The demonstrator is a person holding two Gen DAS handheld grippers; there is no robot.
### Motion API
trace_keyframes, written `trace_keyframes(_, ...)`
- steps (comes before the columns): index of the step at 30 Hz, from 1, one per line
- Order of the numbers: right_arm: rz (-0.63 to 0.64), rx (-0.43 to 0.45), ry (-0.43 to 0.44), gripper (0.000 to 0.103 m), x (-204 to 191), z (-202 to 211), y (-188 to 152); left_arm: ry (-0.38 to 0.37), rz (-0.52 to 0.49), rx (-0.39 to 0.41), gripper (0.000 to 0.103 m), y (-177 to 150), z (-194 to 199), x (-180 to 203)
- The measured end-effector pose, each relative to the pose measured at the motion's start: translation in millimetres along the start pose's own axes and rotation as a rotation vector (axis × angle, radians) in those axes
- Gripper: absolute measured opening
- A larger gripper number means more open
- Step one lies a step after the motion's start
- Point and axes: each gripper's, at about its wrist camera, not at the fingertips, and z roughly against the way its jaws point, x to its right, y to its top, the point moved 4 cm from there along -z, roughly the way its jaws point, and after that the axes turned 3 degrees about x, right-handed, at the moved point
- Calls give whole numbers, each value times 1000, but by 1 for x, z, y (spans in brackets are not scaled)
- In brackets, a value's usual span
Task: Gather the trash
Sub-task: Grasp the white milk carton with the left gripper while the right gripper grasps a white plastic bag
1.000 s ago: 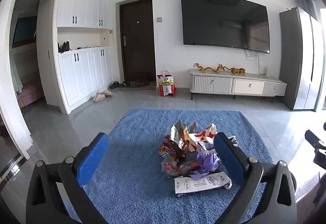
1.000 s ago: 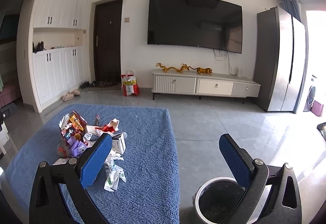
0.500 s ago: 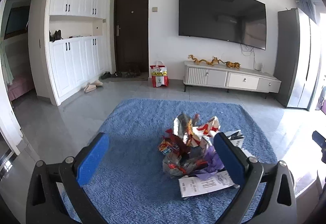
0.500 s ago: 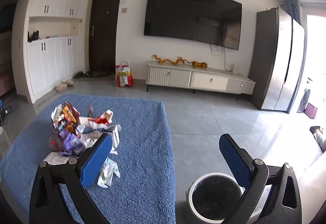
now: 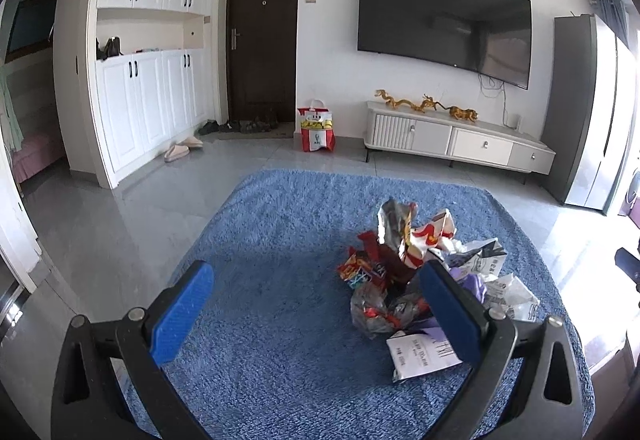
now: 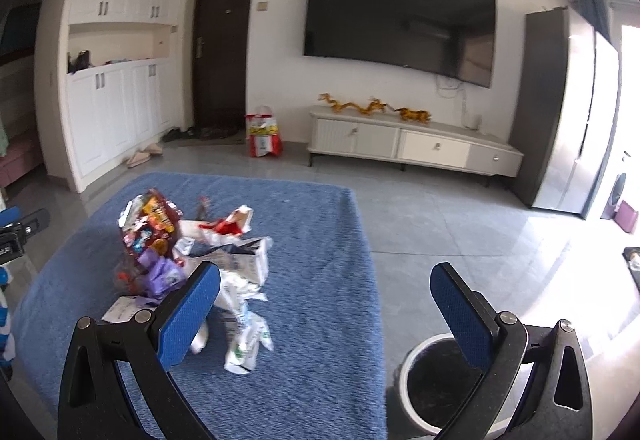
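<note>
- Blue tabletop (image 5: 280, 240): carpet-like cover; it carries all the trash.
- Bin (image 6: 416, 368): white rim, dark inside, standing on the floor just beside the tabletop's right edge, partly behind the right tongs (image 6: 326, 304).
- Trash heap (image 5: 400, 280): crumpled wrappers, foil and paper, piled on the right half of the tabletop. No common long axis; pieces point every way.
- Receipt (image 5: 424, 354): lies flat at the near edge of the heap, long axis roughly left to right.
- Handling, judged: light, soft, crinkly, somewhat slippery. Pinch a raised fold or an edge.
- Left tongs (image 5: 316, 316): released, empty, near the heap.
- Right tongs: released, empty.
</note>
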Motion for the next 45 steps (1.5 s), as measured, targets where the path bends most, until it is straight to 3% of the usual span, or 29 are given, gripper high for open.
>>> trace_keyframes(4,-4,-33,85,98,-10,-13,-6,-67,-17,-42,103,-11,-10,-1)
trace_keyframes(9,-23,-104,153,80,-13,-37,-21,-296,-83,-119,103,-35,-18,24)
trace_keyframes(13,-16,-156,183,78,-14,-53,-34,-465,-226,-162,103,-58,-17,63)
trace_keyframes(15,-14,-185,212,76,-16,-61,-40,-515,-307,-176,103,-68,-19,82)
trace_keyframes(19,-21,-231,297,71,-24,-76,-47,-528,-434,-205,101,-83,-35,111)
trace_keyframes(22,5,-251,332,70,-32,-87,-51,-519,-462,-237,98,-88,-54,114)
trace_keyframes(35,5,-298,412,65,-45,-127,-60,-585,-444,-438,96,-102,-114,124)
trace_keyframes(38,4,-306,428,61,-49,-135,-61,-576,-455,-446,89,-101,-115,125)
trace_keyframes(42,-5,-312,452,55,-51,-139,-63,-569,-455,-465,70,-102,-102,123)
trace_keyframes(45,-24,-317,466,51,-50,-142,-67,-577,-431,-486,65,-107,-91,121)
